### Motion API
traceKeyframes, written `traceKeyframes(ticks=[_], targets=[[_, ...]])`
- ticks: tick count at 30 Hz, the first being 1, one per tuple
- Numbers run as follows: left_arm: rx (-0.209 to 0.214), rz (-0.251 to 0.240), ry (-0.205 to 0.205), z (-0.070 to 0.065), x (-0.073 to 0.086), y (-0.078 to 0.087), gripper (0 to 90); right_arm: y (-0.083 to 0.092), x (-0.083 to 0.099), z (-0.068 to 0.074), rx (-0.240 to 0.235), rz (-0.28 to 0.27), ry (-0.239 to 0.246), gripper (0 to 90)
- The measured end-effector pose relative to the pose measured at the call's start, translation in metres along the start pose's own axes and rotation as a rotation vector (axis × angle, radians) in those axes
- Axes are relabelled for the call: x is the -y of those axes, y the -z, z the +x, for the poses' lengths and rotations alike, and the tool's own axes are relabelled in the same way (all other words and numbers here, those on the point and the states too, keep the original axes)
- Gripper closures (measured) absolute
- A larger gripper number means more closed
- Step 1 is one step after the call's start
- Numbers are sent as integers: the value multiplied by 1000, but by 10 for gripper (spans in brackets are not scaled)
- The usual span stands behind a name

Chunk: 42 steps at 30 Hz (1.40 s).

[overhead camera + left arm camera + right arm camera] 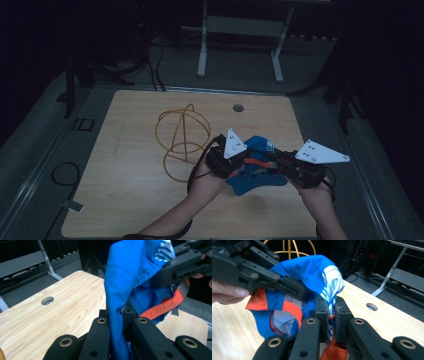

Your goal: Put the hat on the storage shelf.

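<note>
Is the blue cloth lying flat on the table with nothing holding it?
No, the blue cloth is pinched in the left gripper and lifted off the table.

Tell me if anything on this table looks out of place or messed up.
Nothing looks damaged or spilled. The blue garment is bunched up, with its orange lining and mesh showing, but both grippers are clamped on it: left gripper, right gripper. The yellow wire frame stands apart on the wooden table.

— Any lettering on the blue garment (120, 277), the desk (135, 165) or the black fingers (322, 312)?
— None readable. The garment's white stripes carry no letters or numbers.
</note>
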<state>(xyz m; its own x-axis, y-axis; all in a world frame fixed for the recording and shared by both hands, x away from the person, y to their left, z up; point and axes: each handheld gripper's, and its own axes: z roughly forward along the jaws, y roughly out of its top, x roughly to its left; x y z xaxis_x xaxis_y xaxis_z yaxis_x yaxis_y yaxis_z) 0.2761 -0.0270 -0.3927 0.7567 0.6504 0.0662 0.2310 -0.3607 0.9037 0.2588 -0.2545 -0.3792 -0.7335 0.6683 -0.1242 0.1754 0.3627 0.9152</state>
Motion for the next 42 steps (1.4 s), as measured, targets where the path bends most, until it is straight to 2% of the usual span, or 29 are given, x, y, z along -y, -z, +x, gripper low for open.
traceKeyframes(ticks=[5,9,15,16,17,20,21,23,24,25,27,28,31,32,33,34,35,36,38,39,41,42], targets=[[-28,-17,-49,-4,-5,2,890,3,3,1,-7,-14,-23,830],[-50,-35,-90,-9,-8,3,890,10,5,5,3,-33,-19,824],[-36,-59,-108,-9,-9,4,890,18,9,9,-19,-52,-38,779],[-23,-70,-113,-9,-9,5,890,21,9,9,-24,-56,-43,770],[-39,-75,-122,-9,-8,5,890,23,9,10,-27,-62,-40,758],[-23,-101,-126,-6,-8,8,889,33,9,11,-41,-90,-49,711],[2,-118,-135,-4,-7,9,889,37,8,12,-47,-102,-46,687],[-7,-119,-162,-4,-6,10,889,45,6,13,-59,-121,-46,660],[10,-127,-170,-3,-5,10,889,49,6,13,-60,-130,-41,634],[3,-129,-184,-4,-3,10,889,53,5,13,-57,-137,-31,600],[30,-141,-210,-3,-2,11,889,59,5,11,-48,-151,-26,561],[27,-144,-225,-3,-1,12,889,62,6,10,-45,-155,-28,547],[58,-164,-253,0,0,16,889,66,10,3,-29,-152,-36,505],[92,-178,-258,1,0,18,889,66,13,1,-37,-155,-43,492],[98,-186,-270,2,0,19,889,67,15,0,-41,-153,-48,489],[122,-195,-281,4,0,22,889,67,17,-1,-46,-152,-54,488],[168,-215,-291,5,1,24,889,67,19,-2,-57,-152,-56,476],[183,-225,-303,6,1,26,888,68,21,-3,-67,-145,-56,474],[268,-245,-324,8,1,29,888,68,24,-5,-80,-129,-57,500],[267,-245,-338,8,1,31,888,68,25,-5,-90,-120,-52,511],[323,-257,-337,10,2,33,888,67,29,-3,-118,-108,-41,518],[334,-263,-338,11,2,34,888,66,30,-2,-133,-103,-32,523]])
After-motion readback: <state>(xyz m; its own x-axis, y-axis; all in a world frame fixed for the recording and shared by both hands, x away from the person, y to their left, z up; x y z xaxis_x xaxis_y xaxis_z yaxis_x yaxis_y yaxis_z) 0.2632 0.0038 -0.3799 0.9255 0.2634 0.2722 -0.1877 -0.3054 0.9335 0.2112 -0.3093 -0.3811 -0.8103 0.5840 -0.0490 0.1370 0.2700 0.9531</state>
